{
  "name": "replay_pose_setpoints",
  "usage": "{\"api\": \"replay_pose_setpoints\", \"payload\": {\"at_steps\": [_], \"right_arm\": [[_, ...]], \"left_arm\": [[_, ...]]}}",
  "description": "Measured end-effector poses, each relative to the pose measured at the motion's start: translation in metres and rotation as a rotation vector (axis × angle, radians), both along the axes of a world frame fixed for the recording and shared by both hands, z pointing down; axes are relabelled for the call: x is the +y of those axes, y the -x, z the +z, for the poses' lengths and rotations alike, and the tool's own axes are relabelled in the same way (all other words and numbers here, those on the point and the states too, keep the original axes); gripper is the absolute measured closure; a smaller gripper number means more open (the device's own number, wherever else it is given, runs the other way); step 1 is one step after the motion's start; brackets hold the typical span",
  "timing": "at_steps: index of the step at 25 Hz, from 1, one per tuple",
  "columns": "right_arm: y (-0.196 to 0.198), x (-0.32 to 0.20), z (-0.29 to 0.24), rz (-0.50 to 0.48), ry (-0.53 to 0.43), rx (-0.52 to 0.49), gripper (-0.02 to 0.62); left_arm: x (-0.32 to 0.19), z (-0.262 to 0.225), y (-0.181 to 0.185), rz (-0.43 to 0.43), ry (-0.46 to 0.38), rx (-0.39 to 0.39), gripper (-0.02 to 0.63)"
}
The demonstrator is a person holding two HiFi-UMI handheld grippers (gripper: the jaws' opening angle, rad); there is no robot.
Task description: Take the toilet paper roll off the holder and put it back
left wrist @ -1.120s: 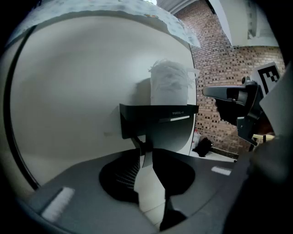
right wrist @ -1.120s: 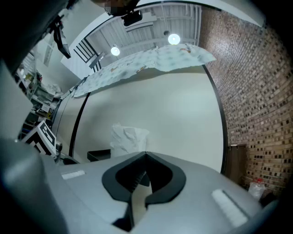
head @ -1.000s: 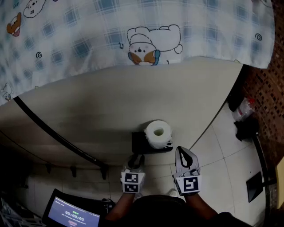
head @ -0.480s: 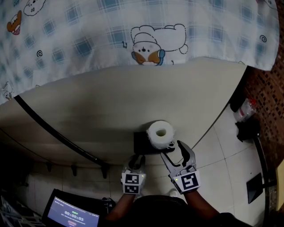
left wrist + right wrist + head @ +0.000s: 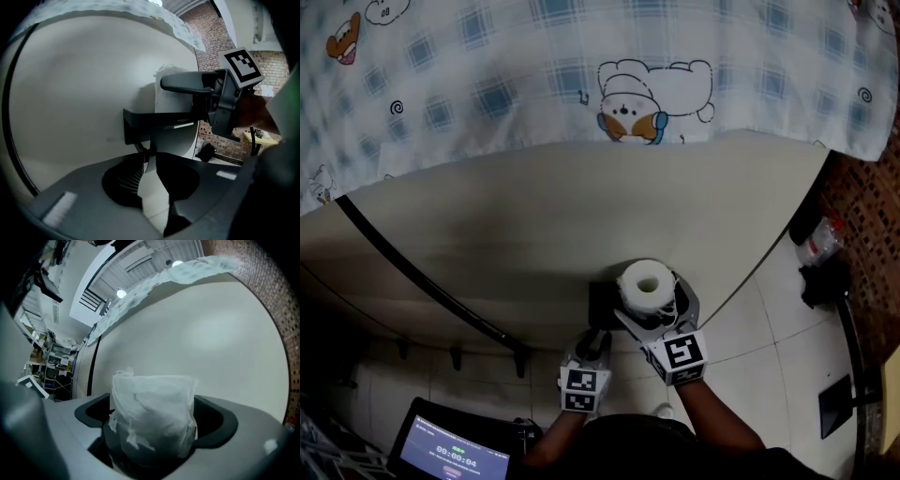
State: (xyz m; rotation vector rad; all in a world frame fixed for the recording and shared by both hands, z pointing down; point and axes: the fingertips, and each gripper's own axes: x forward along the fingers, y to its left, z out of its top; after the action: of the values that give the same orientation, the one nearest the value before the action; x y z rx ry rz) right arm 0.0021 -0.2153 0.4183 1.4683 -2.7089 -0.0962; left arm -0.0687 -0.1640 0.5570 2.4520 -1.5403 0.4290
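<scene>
The toilet paper roll is seen sitting on the black holder, which is fixed to a cream wall. The right claw is held level around the roll: its jaws have just been opened wide and are set one on each side of the roll, with the paper between them and no squeeze shown. The left claw is held just below the holder, its jaws brought together with nothing gripped.
</scene>
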Motion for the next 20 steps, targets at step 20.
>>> {"api": "replay_pose_setpoints", "payload": {"at_steps": [20], "right_arm": [[-0.015,0.018,-0.043,0.003,-0.092,-0.048,0.147]], "left_arm": [[0.004,-0.004,-0.008,0.023,0.007,0.023,0.525]]}}
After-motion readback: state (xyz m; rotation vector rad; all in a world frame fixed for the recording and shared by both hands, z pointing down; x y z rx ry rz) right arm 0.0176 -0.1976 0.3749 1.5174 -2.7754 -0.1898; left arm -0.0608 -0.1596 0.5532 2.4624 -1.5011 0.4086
